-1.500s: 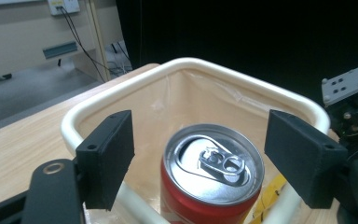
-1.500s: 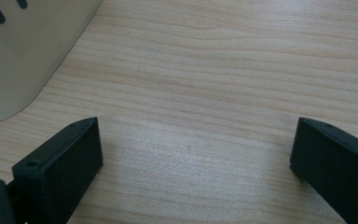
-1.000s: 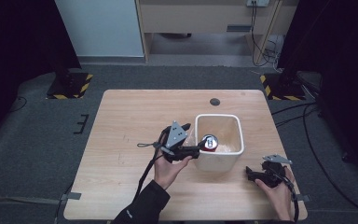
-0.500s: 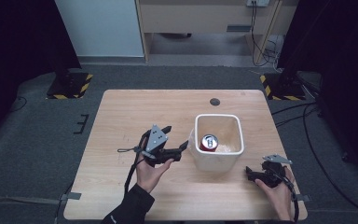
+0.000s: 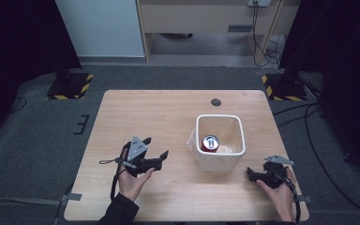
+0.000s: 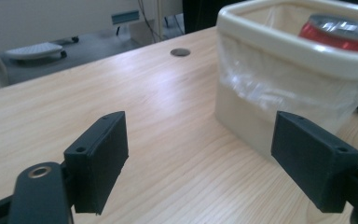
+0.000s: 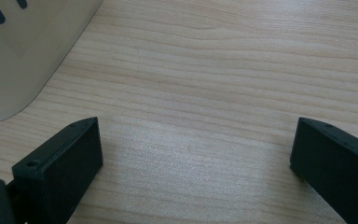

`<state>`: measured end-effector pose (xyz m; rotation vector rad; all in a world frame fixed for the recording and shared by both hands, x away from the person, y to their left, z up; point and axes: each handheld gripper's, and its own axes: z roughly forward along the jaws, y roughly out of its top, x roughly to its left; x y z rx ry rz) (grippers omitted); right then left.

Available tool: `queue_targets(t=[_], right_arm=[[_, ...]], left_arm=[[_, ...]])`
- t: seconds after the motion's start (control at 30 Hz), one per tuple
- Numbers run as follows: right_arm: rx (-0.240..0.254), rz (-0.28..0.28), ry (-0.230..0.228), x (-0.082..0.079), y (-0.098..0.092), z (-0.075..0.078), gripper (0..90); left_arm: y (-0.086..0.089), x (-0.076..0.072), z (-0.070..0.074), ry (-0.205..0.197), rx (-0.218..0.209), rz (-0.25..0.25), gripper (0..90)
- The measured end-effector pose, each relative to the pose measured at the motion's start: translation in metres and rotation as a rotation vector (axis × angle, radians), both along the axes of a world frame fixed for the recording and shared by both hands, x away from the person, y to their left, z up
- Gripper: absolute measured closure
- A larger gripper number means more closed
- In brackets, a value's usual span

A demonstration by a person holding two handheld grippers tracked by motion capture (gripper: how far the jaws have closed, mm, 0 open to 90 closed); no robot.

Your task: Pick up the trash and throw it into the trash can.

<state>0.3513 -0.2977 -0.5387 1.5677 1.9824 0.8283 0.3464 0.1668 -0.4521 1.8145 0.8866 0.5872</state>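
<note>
A white square bin [image 5: 217, 163] stands right of the table's middle, lined with clear plastic, and a red can [image 5: 210, 143] lies inside it. My left gripper [image 5: 158, 146] hovers over bare wood to the left of the bin, apart from it. Its jaws have just been opening and nothing is between them. Along those jaws [image 6: 200, 154] the bin [image 6: 279, 44] rises ahead at the right with the can [image 6: 338, 31] showing over its rim. My right gripper [image 5: 250, 174] rests low near the bin's front right corner, open [image 7: 191, 154] over bare wood, with the bin's wall [image 7: 23, 51] at its upper left.
The wooden table [image 5: 159, 112] has a small dark cable hole [image 5: 216, 102] near its far edge. Grey carpet surrounds the table. Black stands with yellow-striped bases [image 5: 70, 86] sit on the floor beyond the far corners.
My left gripper has drawn back leftward from the bin's side and sunk lower, its jaws wider apart. The can stays in the bin. The right hand has kept still.
</note>
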Motion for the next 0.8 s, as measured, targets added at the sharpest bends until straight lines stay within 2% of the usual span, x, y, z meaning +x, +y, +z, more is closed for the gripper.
queue_targets(t=[0.33,0.53,0.67,0.8], right_arm=[[0.0,0.0,0.0,0.0,0.0,0.0,2.4],[0.0,0.001,0.0,0.0,0.0,0.0,2.4],[-0.001,-0.004,0.0,0.0,0.0,0.0,2.4],[-0.001,-0.01,0.002,-0.001,0.001,0.0,1.9]], left_arm=[[0.032,-0.01,-0.034,0.086,0.056,0.057,16.9],[0.055,-0.014,-0.053,0.149,0.084,0.112,16.1],[0.068,-0.013,-0.064,0.187,0.133,0.154,15.7],[0.077,-0.01,-0.073,0.226,0.153,0.203,15.0]])
